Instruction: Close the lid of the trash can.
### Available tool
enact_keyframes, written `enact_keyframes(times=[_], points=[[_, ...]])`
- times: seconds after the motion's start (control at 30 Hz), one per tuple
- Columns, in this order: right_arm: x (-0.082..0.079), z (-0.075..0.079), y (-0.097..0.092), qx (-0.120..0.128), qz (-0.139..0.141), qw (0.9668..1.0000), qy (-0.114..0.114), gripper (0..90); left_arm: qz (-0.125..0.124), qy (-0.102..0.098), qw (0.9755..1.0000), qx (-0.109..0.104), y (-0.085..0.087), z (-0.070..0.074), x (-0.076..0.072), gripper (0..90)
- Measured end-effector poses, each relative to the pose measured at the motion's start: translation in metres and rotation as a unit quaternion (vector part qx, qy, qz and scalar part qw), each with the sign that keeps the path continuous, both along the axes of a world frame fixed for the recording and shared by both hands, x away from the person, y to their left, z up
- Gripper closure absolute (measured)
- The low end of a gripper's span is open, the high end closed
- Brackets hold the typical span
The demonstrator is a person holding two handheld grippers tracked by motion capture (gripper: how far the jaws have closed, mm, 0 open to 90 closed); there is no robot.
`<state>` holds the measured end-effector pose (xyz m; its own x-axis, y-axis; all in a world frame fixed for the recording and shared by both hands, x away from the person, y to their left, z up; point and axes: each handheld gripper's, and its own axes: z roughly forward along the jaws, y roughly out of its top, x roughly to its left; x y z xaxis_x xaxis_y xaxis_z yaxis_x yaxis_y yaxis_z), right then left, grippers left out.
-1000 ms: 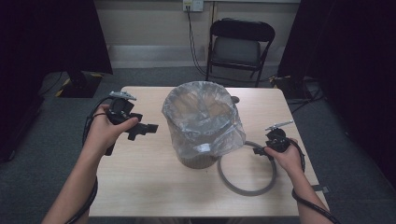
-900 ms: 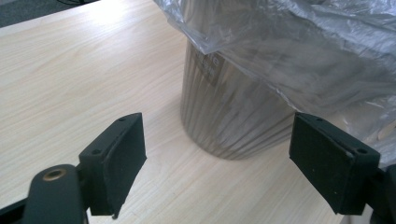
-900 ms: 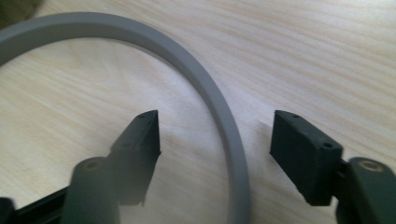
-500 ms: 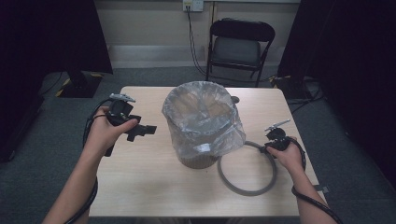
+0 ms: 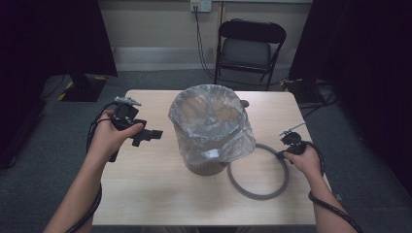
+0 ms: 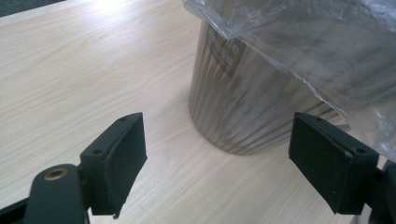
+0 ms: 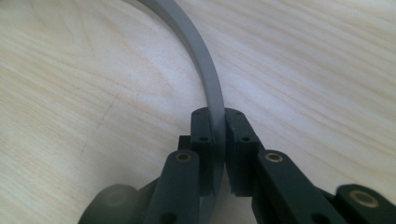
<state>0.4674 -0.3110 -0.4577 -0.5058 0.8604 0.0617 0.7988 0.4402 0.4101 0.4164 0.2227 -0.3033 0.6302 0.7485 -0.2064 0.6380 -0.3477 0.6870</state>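
A ribbed brown waste bin (image 5: pixel 209 162) stands near the middle of the light wooden tabletop (image 5: pixel 160 194), lined with a clear plastic bag (image 5: pixel 211 121) whose edge is folded out over the rim and hangs down the sides. A grey ring (image 5: pixel 257 172) lies flat on the tabletop just to the right of the bin, its near-left arc close against the bin's base. The right gripper (image 5: pixel 286 142), held at the ring's right side, has its jaws closed on the ring's band (image 7: pixel 212 100). The left gripper (image 5: pixel 154 134) is held above the tabletop left of the bin, pointing toward it, jaws spread wide and holding nothing. A black folding chair (image 5: pixel 248 48) stands beyond the table.
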Motion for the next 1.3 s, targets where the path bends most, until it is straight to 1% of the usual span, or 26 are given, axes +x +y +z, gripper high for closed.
enact_keyframes(times=[0.03,0.1,0.13,0.17,0.2,0.23,0.27,0.3,0.33,0.37,0.4,0.47,0.5,0.53,0.6,0.67,0.8,0.83,0.97,1.03,1.07,1.1,1.2,1.27,1.3], points=[[-0.001,0.003,-0.005,0.017,-0.004,0.9998,0.004,83.7,-0.001,0.000,1.0000,0.003,0.000,0.001,0.000,18.6],[-0.002,0.009,-0.010,0.018,-0.009,0.9998,0.005,83.9,-0.002,-0.003,1.0000,0.002,-0.002,0.002,0.000,18.6],[-0.003,0.013,-0.014,0.028,-0.008,0.9995,0.010,83.9,-0.002,-0.002,1.0000,0.003,-0.003,0.003,0.000,18.6],[-0.005,0.016,-0.015,0.028,-0.013,0.9995,0.012,84.0,-0.004,-0.003,1.0000,0.003,-0.003,0.003,0.000,18.6],[-0.005,0.019,-0.017,0.028,-0.011,0.9995,0.009,84.0,-0.007,-0.003,1.0000,0.005,-0.005,0.004,0.001,18.6],[-0.006,0.023,-0.019,0.035,-0.014,0.9992,0.013,84.1,-0.005,-0.002,1.0000,0.002,-0.006,0.005,0.000,18.6],[-0.007,0.026,-0.022,0.036,-0.015,0.9992,0.010,84.2,-0.007,-0.004,1.0000,0.002,-0.007,0.006,0.000,18.6],[-0.008,0.030,-0.023,0.043,-0.019,0.9988,0.014,84.3,-0.008,-0.005,1.0000,0.002,-0.008,0.006,0.000,18.6],[-0.009,0.032,-0.024,0.048,-0.017,0.9986,0.014,84.4,-0.007,-0.005,1.0000,0.000,-0.009,0.007,-0.001,18.6],[-0.009,0.036,-0.026,0.044,-0.019,0.9988,0.009,84.4,-0.007,-0.003,1.0000,-0.002,-0.010,0.007,-0.001,18.6],[-0.010,0.041,-0.028,0.047,-0.018,0.9987,0.010,84.5,-0.013,-0.003,0.9999,0.005,-0.010,0.007,-0.001,18.6],[-0.011,0.049,-0.031,0.050,-0.021,0.9985,0.006,84.6,-0.009,-0.002,0.9999,0.005,-0.010,0.007,-0.002,18.4],[-0.012,0.053,-0.033,0.053,-0.017,0.9984,0.007,84.6,-0.009,-0.003,0.9999,0.006,-0.010,0.007,-0.002,18.4],[-0.012,0.057,-0.034,0.047,-0.020,0.9987,0.004,84.6,-0.011,-0.004,0.9999,0.006,-0.010,0.009,-0.002,18.4],[-0.014,0.065,-0.038,0.046,-0.021,0.9987,0.003,84.6,-0.008,-0.006,0.9999,0.001,-0.010,0.011,-0.003,18.4],[-0.015,0.072,-0.042,0.054,-0.026,0.9982,-0.001,84.7,-0.009,-0.009,0.9999,0.002,-0.011,0.013,-0.004,18.4],[-0.018,0.086,-0.048,0.050,-0.031,0.9983,-0.004,84.7,-0.015,-0.013,0.9998,0.002,-0.013,0.018,-0.005,18.4],[-0.019,0.091,-0.050,0.055,-0.032,0.9980,-0.005,84.7,-0.015,-0.014,0.9998,0.004,-0.013,0.020,-0.005,18.4],[-0.020,0.106,-0.054,0.057,-0.036,0.9976,-0.015,84.7,-0.016,-0.017,0.9997,0.006,-0.014,0.024,-0.006,18.4],[-0.020,0.113,-0.055,0.057,-0.040,0.9975,-0.016,84.7,-0.016,-0.019,0.9997,0.005,-0.014,0.027,-0.006,18.4],[-0.019,0.116,-0.055,0.055,-0.039,0.9976,-0.016,84.7,-0.014,-0.019,0.9997,0.003,-0.014,0.027,-0.007,18.4],[-0.019,0.119,-0.055,0.051,-0.038,0.9978,-0.018,84.7,-0.016,-0.021,0.9996,0.006,-0.013,0.028,-0.006,18.3],[-0.019,0.127,-0.057,0.054,-0.040,0.9975,-0.023,84.7,-0.011,-0.020,0.9997,0.005,-0.012,0.029,-0.007,18.3],[-0.018,0.134,-0.059,0.052,-0.042,0.9974,-0.028,84.6,-0.013,-0.020,0.9997,0.006,-0.011,0.030,-0.007,18.3],[-0.018,0.136,-0.060,0.055,-0.042,0.9972,-0.030,84.7,-0.015,-0.021,0.9996,0.010,-0.011,0.031,-0.007,18.3]])
